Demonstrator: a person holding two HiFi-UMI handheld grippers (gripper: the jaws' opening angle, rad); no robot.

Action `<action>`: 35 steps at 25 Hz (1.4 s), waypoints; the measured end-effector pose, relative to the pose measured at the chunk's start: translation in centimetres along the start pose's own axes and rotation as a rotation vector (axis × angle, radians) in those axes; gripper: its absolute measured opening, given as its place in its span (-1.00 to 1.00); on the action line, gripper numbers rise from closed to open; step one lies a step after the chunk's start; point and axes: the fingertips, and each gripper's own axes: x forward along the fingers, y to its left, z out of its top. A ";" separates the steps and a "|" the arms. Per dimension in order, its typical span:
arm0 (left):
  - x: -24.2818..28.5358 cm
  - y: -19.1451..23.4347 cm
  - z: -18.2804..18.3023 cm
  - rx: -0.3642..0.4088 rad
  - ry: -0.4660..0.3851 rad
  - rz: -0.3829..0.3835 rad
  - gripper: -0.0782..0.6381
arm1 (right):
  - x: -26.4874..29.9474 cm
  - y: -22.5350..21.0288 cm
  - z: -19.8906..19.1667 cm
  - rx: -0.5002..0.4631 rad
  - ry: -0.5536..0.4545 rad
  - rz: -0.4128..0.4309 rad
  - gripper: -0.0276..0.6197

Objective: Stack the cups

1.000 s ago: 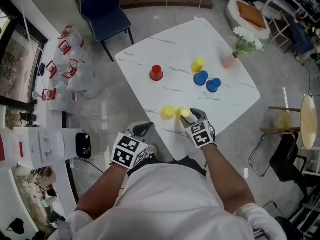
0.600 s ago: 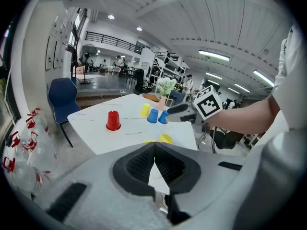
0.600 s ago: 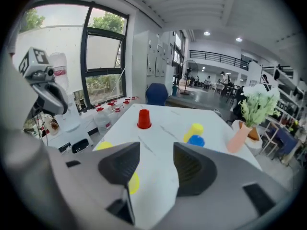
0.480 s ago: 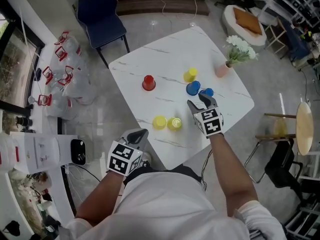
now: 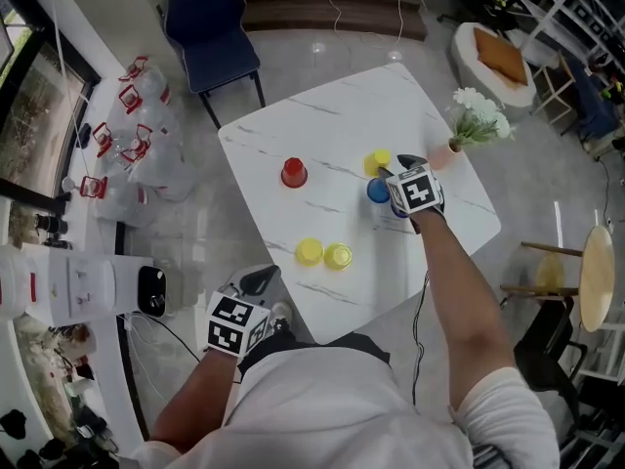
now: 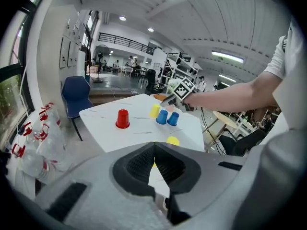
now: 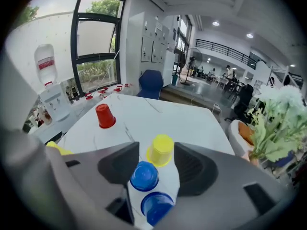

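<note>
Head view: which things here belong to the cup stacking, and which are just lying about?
Job: red cup; left front yellow cup; right front yellow cup; far yellow cup; blue cup beside it; second blue cup; table.
Lying about: flower vase; blue chair; bagged bottles; orange cushion.

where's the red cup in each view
Head view: red cup left of centre, on the left part of the table.
Left gripper view: red cup left of centre, to the left of the blue cups.
Right gripper view: red cup left of centre, near the table's left edge.
Shared landmark: the blue chair beyond the table, in all three views.
</note>
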 end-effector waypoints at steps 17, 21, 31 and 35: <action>-1.2 1.7 -1.6 -0.087 0.009 0.098 -0.77 | 5.5 -2.0 -0.9 -0.079 0.159 0.025 -0.25; -1.0 1.7 -0.9 -0.058 -0.001 0.069 -0.77 | 3.0 -1.4 1.9 -0.101 0.050 0.016 -0.25; -0.1 0.1 1.3 0.062 -0.023 -0.055 -0.76 | -9.4 3.0 5.1 -0.079 -0.161 -0.020 -0.25; 0.0 -0.6 1.6 0.106 -0.022 -0.099 -0.77 | -12.5 5.4 2.6 -0.033 -0.168 -0.020 -0.25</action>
